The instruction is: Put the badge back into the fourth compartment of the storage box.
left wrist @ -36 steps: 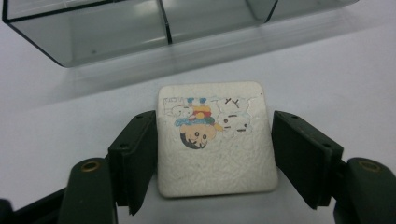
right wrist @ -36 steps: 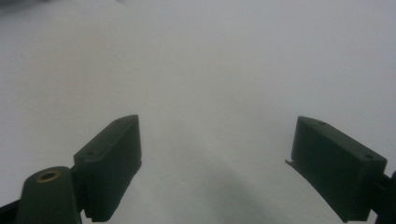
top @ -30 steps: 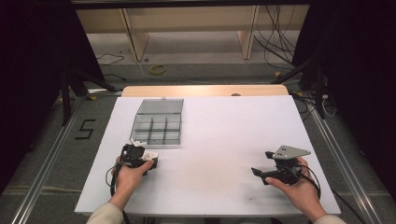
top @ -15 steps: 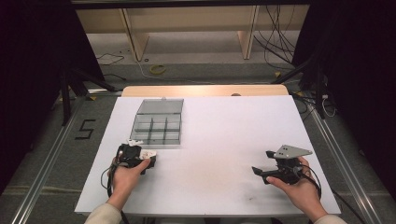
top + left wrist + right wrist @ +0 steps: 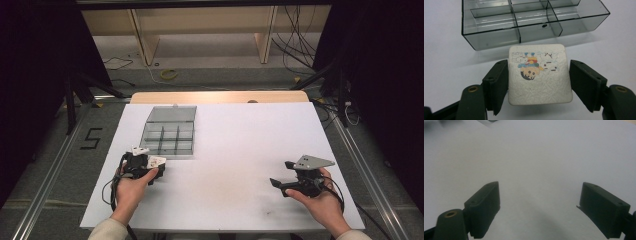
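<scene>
The left gripper [image 5: 537, 82] squeezes a white square tile with a cartoon picture [image 5: 539, 73] between its jaws. It holds the tile just in front of the clear divided box [image 5: 169, 132], near the table's [image 5: 240, 150] left edge. The right gripper [image 5: 539, 207] is wide open, holding nothing, near the right front corner.

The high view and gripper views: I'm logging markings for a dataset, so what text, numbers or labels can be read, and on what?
"5": dark number on the floor left of the table.
Small print above the cartoon on the white square tile held in the left gripper: too blurred to read.
</scene>
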### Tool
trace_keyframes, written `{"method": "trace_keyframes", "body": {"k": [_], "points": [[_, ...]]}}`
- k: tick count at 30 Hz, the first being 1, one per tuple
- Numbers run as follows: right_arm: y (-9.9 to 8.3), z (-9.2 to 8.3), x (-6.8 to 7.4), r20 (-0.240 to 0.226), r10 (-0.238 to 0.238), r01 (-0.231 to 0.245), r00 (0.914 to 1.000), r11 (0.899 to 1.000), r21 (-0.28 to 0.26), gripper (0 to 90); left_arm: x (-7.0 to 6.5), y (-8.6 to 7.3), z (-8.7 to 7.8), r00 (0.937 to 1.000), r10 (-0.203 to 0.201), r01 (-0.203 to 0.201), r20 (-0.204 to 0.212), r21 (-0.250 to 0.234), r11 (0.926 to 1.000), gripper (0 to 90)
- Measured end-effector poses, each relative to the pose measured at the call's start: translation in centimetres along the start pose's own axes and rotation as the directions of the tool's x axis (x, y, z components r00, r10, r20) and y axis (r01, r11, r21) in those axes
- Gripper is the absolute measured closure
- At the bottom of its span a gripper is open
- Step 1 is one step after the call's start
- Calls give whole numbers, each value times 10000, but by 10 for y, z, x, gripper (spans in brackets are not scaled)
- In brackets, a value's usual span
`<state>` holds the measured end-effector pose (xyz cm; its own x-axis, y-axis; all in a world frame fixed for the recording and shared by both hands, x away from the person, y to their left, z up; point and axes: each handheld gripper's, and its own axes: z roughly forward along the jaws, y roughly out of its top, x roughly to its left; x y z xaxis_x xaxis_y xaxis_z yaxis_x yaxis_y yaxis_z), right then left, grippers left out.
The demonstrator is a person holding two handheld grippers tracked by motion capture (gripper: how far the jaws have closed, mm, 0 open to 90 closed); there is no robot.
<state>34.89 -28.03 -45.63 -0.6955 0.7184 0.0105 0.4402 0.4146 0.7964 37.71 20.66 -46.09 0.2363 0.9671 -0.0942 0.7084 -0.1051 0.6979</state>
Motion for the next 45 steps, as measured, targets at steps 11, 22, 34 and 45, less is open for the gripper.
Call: {"method": "trace_keyframes", "body": {"k": [11,22,34,45], "points": [[0,0,-1,34,14,-14,10000,10000,-39,173,1,9,-8,10000,-86,87,30,-400,9992,329],[0,0,0,68,48,-47,10000,10000,-73,173,2,18,-14,10000,35,-36,-16,-688,9976,328],[-1,1,-1,73,92,-92,9999,9999,-58,173,-1,29,-13,10000,32,-31,7,-885,9961,329],[-1,1,-2,75,105,-105,9999,9999,-65,173,-1,40,-11,10000,-16,10,-51,-1069,9943,329]]}}
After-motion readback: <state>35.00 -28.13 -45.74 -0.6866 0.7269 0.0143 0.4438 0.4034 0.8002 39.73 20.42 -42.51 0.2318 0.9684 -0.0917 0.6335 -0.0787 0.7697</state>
